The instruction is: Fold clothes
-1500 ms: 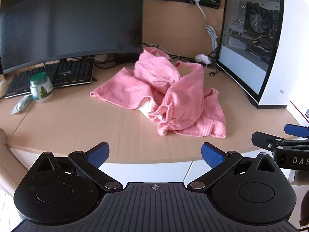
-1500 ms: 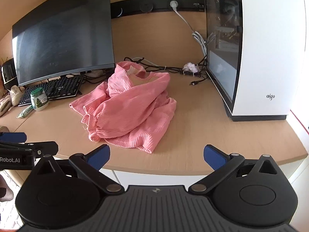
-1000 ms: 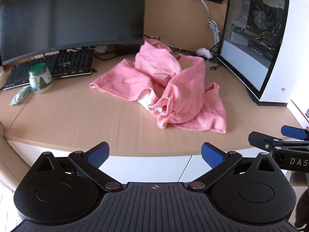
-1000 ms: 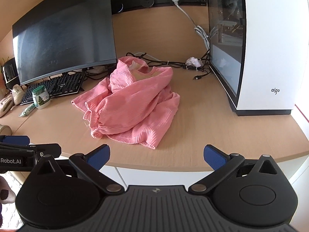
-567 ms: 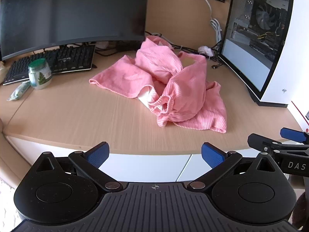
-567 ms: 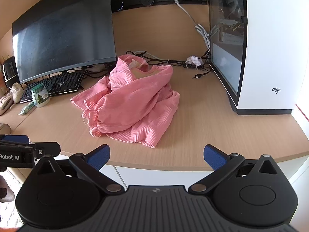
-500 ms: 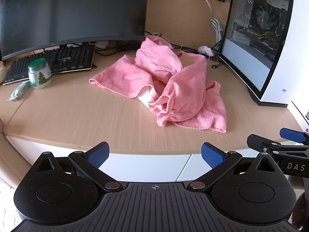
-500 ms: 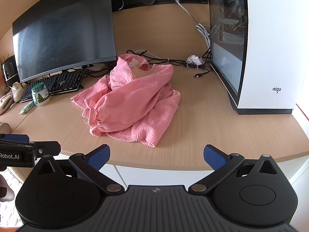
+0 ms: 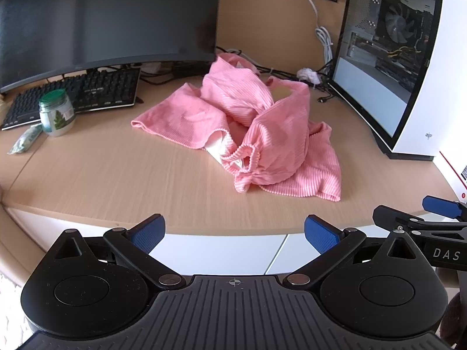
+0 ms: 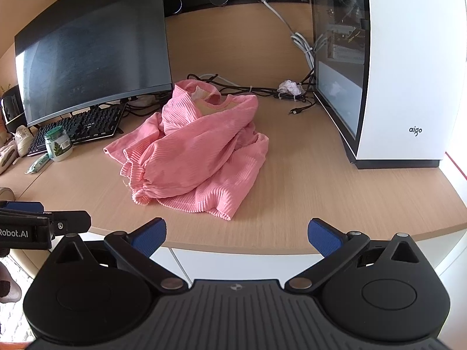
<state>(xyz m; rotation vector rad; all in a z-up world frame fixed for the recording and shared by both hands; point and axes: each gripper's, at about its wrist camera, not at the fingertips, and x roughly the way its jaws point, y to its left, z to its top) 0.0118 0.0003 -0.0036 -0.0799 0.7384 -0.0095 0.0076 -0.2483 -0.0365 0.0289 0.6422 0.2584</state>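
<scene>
Crumpled pink garment (image 10: 198, 148) on desk (image 10: 321, 186), right tongs (image 10: 235, 234) agape.

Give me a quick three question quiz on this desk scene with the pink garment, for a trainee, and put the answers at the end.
1. True or false: the pink garment already lies folded flat on the desk.
2. Multiple choice: what stands just left of the garment, in front of the keyboard? A) a green-lidded jar B) a coffee mug C) a desk lamp
3. Fill in: the left gripper and the right gripper are both ____ and hold nothing.

Key
1. False: it sits in a crumpled heap, with one gathered cuff towards the near edge.
2. A: the green-lidded jar.
3. open; both hover short of the desk's near edge, apart from the garment.
</scene>
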